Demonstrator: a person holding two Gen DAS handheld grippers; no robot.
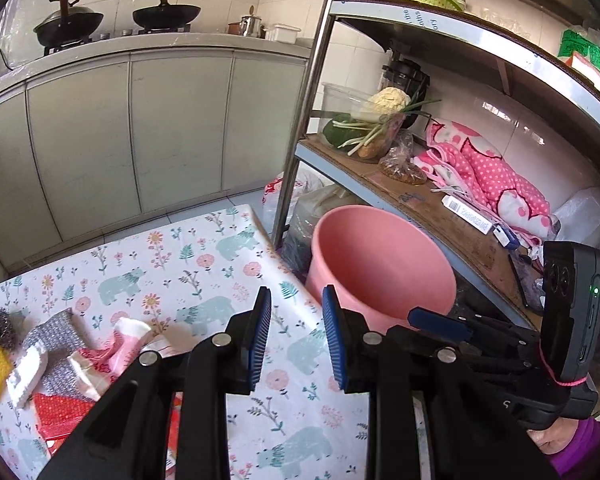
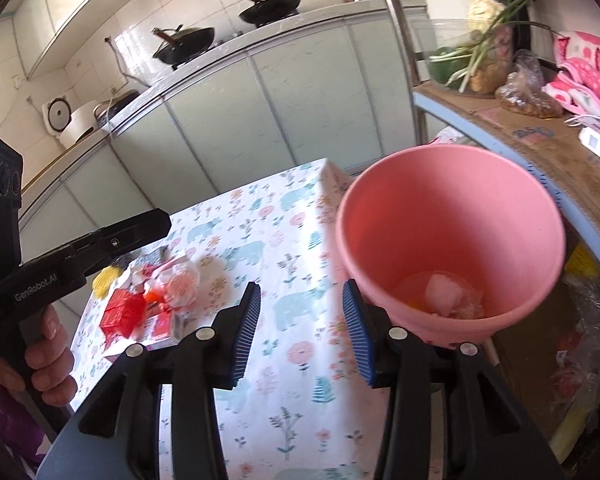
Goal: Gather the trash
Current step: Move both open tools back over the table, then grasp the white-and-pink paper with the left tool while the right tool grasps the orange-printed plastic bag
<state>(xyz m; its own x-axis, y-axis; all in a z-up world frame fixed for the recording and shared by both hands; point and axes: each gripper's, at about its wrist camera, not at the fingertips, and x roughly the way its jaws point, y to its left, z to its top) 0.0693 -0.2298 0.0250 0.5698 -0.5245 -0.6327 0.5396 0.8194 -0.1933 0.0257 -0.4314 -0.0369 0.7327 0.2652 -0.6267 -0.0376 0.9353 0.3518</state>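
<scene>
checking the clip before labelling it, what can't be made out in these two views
- Left wrist view: the bottom of the round pink plastic bucket, hidden behind its near wall and the left claw.
- Left wrist view: part of the red crumpled wrappers, covered by the claw's black arm.
- Right wrist view: what the pale scraps in the bucket are; blurred.

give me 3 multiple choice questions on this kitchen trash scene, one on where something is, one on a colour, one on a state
1. Where is the bucket?
A. on the table
B. beside the table, by the shelf rack
C. on the counter

2. What colour is the bucket?
A. pink
B. green
C. black

3. What is between the right gripper pads?
A. a red wrapper
B. a sponge
C. nothing

Answers:
1 B: it stands lower than the table edge, next to the shelf rack.
2 A: its walls are pink inside and out.
3 C: only the tablecloth shows through the gap.
</scene>
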